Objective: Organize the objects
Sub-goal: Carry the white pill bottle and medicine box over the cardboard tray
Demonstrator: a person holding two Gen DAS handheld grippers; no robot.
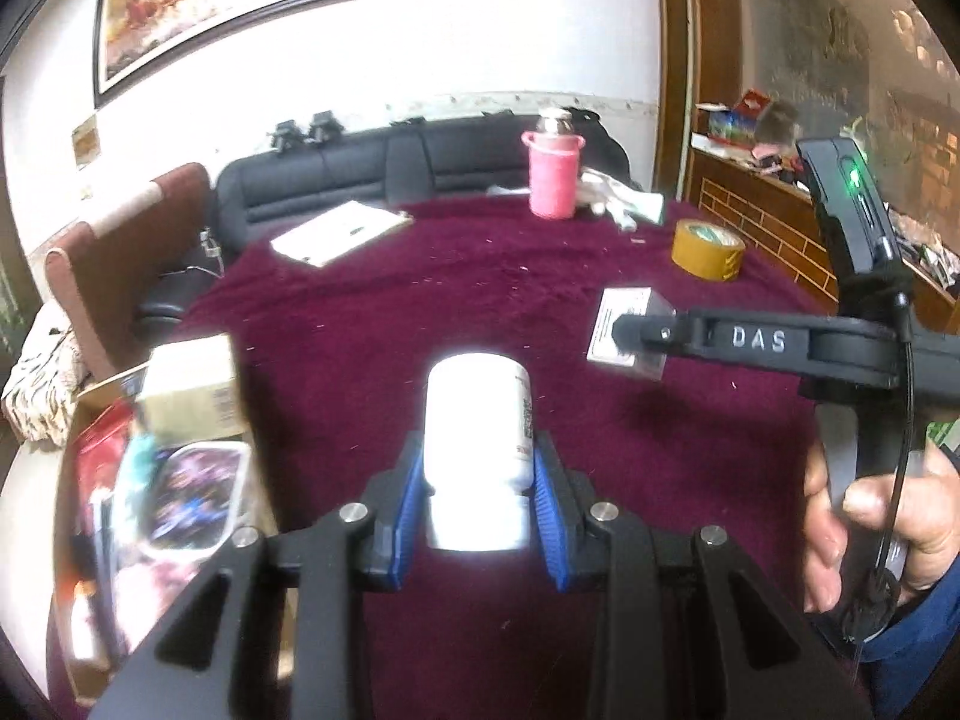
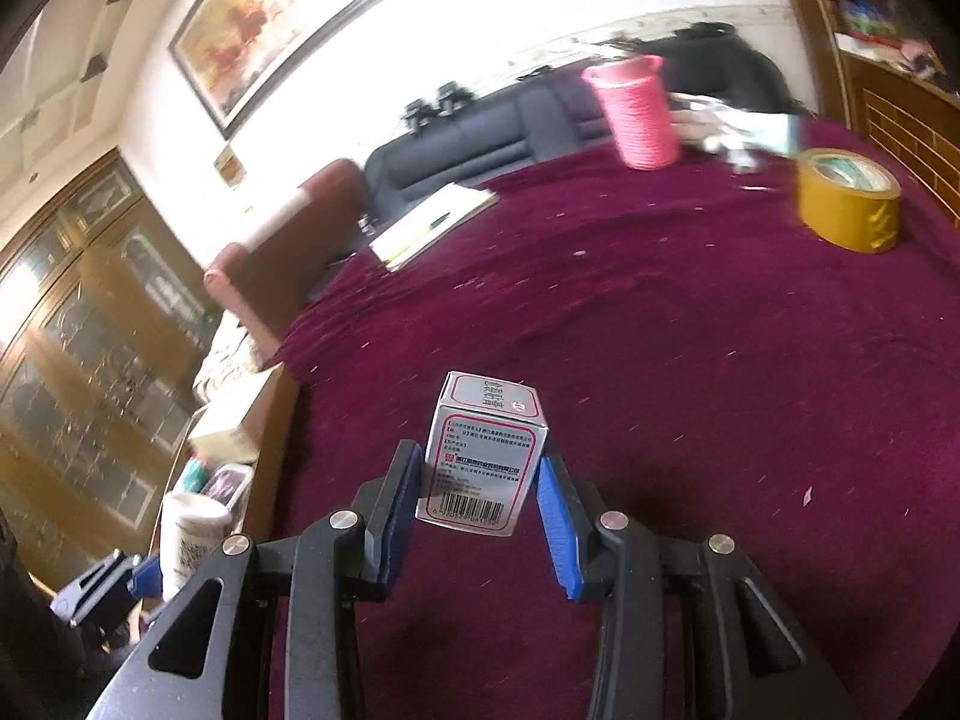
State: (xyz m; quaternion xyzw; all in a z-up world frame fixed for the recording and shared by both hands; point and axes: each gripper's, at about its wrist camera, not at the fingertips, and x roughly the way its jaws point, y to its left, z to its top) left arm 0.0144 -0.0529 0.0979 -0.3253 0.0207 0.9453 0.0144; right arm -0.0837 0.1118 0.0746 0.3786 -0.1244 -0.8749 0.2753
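Left claw [image 1: 480,480], low centre of the left wrist view: clenched on a white bottle [image 1: 477,450], blue pads touching both sides. Bottle upright, glare-washed; printed label with a code patch on its right side. It is held above the maroon desk [image 1: 420,300]; whether it touches the cloth, cannot tell.

Right claw [image 2: 480,492], low centre of the right wrist view: grasping a small silver medicine box [image 2: 486,450], red-bordered print and a barcode facing the camera, box tilted slightly. In the left wrist view the same claw [image 1: 630,327] enters from the right edge, its tip against that box [image 1: 627,333], the person's hand [image 1: 870,528] on the handle at lower right.

Left edge of the left wrist view: an open cardboard box [image 1: 90,480] beside the desk, blurred, holding a tan carton [image 1: 192,396] and a clear-lidded container [image 1: 192,492].

Far side of the desk: pink cup [image 1: 552,171] at upper centre, white cloth [image 1: 624,198] just beside it, yellow tape roll [image 1: 708,249] toward the right, notebook with a pen [image 1: 342,231] at upper left. Dark sofa [image 1: 360,168] behind the desk; framed painting [image 1: 240,6] on the wall.
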